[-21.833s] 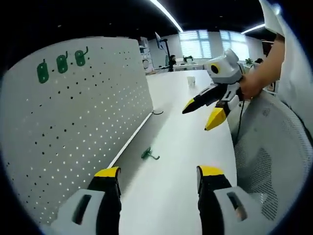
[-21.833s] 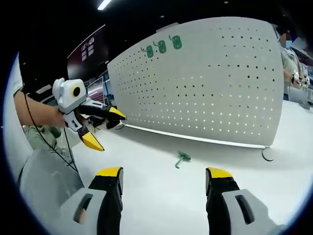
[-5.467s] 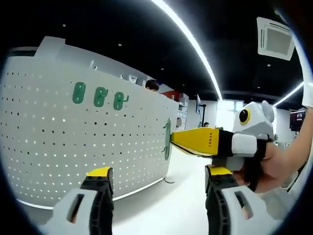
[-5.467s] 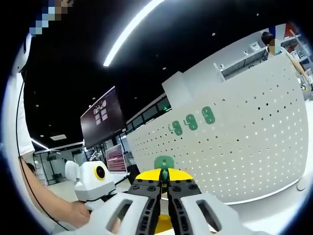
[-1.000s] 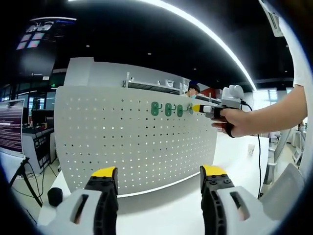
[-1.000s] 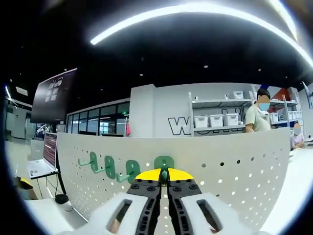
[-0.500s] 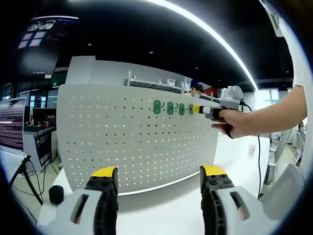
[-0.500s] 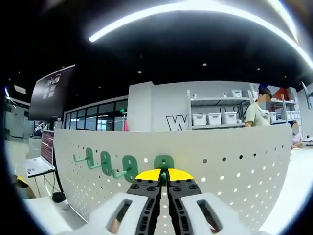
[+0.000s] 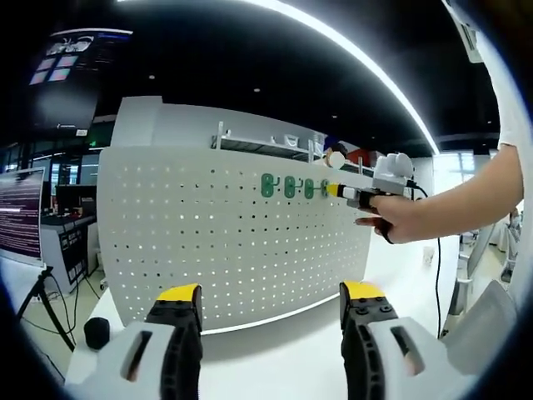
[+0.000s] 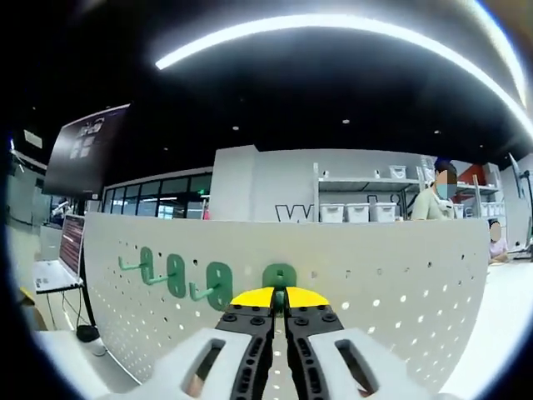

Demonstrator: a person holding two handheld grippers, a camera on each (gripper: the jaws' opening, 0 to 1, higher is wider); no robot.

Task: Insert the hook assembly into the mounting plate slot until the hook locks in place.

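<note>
Three green hooks [image 9: 286, 186] already hang in a row near the top edge of the white pegboard [image 9: 208, 242], up around 12 o'clock in the left gripper view, and a fourth green hook [image 9: 326, 187] sits just right of them, right at the yellow tip of the right gripper [image 9: 333, 189]. Far left at about 8 o'clock there's a small black knob-like thing [image 9: 95, 332] on the white table [image 9: 275, 358], next to the board's foot. The left gripper [image 9: 265, 293] rises at 6 o'clock with its yellow-tipped jaws spread wide and nothing between them. Over toward 3 o'clock a person's hand [image 9: 398, 218] holds the right gripper up against the board's top row. In the right gripper view, scanning from the left, the mounted hooks [image 10: 176, 275] stick out of the pegboard [image 10: 400, 308] at roughly 9 o'clock, their prongs pointing left. Dead centre, the right gripper [image 10: 279, 297] has its jaws pressed together on the green hook [image 10: 279, 276], whose plate pokes up above the yellow tips, flat against the board as far as I can tell. Can't see whether it's actually seated in the holes. Further right, around 2 o'clock, shelving with white bins [image 10: 358, 212] stands behind the board.
</note>
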